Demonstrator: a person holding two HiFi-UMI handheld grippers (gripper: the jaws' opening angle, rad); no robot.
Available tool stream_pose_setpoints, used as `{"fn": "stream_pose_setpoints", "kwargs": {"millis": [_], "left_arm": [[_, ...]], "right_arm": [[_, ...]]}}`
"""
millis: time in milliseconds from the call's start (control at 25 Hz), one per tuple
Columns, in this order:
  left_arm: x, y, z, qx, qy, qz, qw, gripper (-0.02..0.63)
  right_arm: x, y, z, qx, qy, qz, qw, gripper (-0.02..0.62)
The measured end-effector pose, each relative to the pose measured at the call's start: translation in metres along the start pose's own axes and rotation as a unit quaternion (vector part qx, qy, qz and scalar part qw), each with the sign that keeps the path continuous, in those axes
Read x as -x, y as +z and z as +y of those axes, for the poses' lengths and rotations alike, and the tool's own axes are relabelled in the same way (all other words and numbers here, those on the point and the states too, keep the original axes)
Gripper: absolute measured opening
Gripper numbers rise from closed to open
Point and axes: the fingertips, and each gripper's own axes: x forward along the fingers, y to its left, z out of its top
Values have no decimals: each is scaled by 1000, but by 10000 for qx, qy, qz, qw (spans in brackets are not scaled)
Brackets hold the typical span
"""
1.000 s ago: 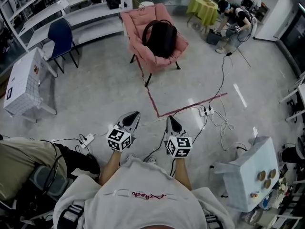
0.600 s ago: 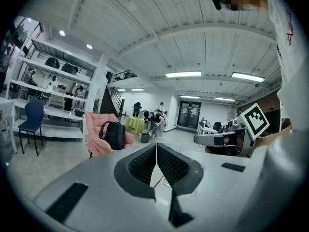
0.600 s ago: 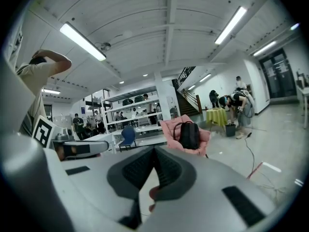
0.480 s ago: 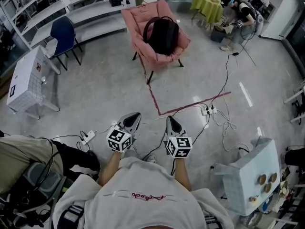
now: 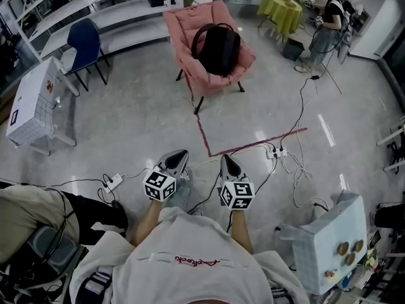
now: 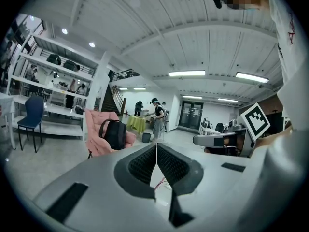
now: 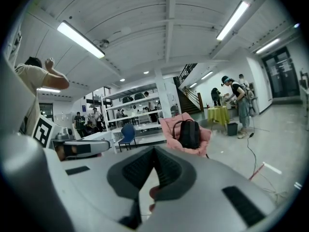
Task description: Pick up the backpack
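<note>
Backpack (image 5: pixel 218 50): black, propped upright against back of pink armchair (image 5: pixel 182 30), well apart from person, top handle exposed for grasp. Left gripper (image 5: pixel 177 158), right gripper (image 5: pixel 228 163): jaws closed, empty, carried side by side, likely for approach.

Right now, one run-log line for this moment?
phase: pre-grasp | backpack: on pink chair, untouched | left gripper: shut, empty | right gripper: shut, empty | both far from backpack

Black backpack (image 5: pixel 219 49), pink armchair (image 5: pixel 190 30), yellow-green tablecloth (image 5: pixel 281 8).
</note>
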Motion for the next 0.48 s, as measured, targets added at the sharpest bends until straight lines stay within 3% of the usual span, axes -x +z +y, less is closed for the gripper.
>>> {"fn": "stream_pose_setpoints", "kwargs": {"millis": [480], "left_arm": [[-88,23,49,134,-295,-71,9994,15]], "right_arm": [[-78,28,-42,94,-190,100,9997,18]]}}
